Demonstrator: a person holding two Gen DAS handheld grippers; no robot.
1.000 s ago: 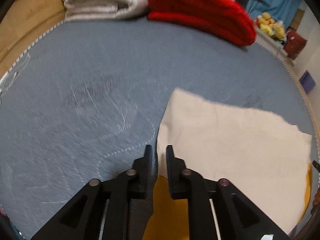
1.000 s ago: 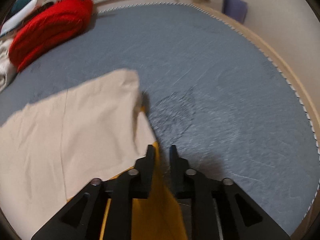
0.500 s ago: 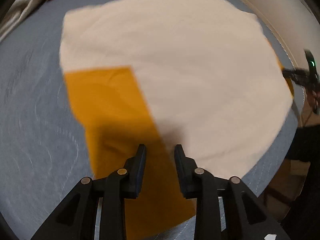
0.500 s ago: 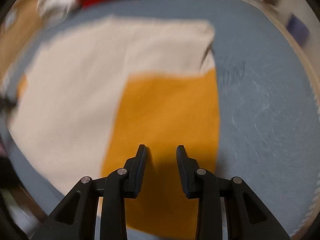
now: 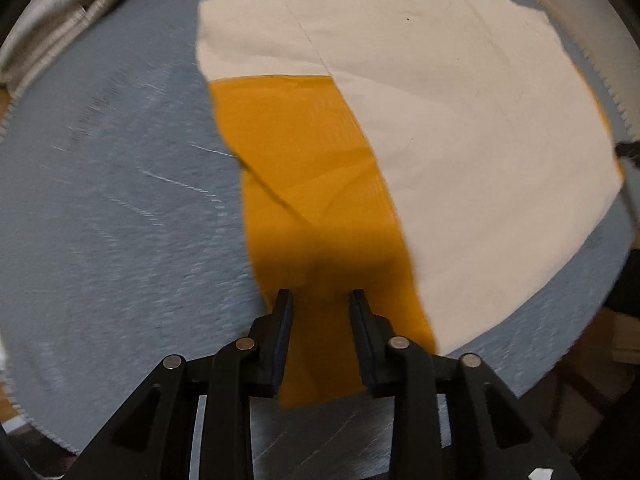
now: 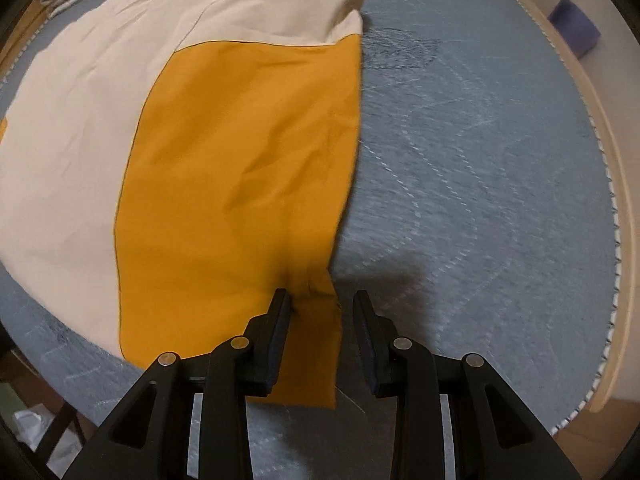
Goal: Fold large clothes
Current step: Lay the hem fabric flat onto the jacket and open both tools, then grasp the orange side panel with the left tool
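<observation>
A large cream garment [image 5: 460, 100] with mustard-yellow side panels [image 5: 304, 168] lies spread flat on the blue-grey quilted surface [image 5: 112, 208]. It also shows in the right wrist view [image 6: 80, 112], with its yellow panel [image 6: 240, 152] along the right side. My left gripper [image 5: 320, 300] is open above the near end of the left yellow panel. My right gripper [image 6: 322, 298] is open, with the right panel's near corner lying under and between its jaws. Neither holds cloth.
Folded white and red clothes [image 5: 64, 20] sit at the far left edge of the surface. The stitched surface edge [image 6: 608, 184] and wooden rim run along the right. A purple box [image 6: 574, 32] stands beyond it. The near edge drops to the floor.
Both grippers went from shut on the garment's edge to open. They pulled back and tipped down, so the whole spread garment now fills both views.
</observation>
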